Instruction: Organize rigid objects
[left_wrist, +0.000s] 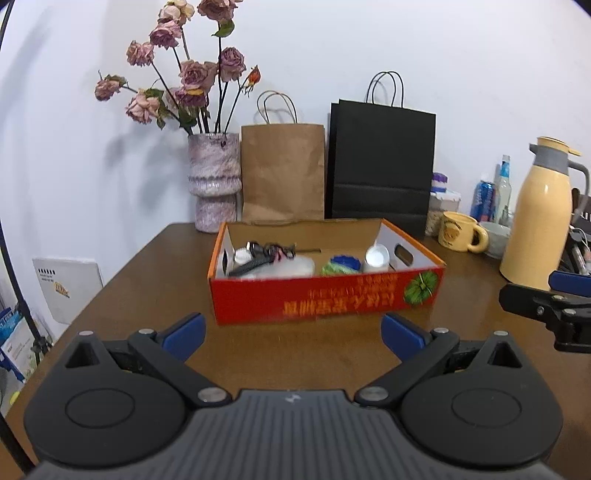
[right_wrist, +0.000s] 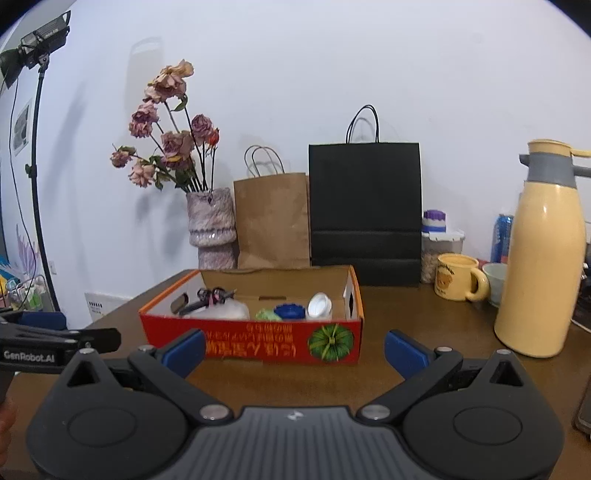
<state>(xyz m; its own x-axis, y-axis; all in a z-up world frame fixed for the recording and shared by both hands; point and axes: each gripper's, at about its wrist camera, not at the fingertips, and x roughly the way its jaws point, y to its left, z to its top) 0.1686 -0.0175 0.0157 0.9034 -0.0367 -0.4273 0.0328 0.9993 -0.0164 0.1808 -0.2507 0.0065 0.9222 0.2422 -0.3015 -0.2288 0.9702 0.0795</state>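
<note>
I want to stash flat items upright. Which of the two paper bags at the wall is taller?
The black paper bag, right of the brown paper bag. Its top edge sits clearly higher, and it is wider too.

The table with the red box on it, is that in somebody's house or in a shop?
Most likely a house, perhaps a dining corner. The wooden table holds homely things: a vase of dried roses, a yellow mug and a big yellow thermos jug. A studio lamp on a stand suggests that someone films here.
</note>
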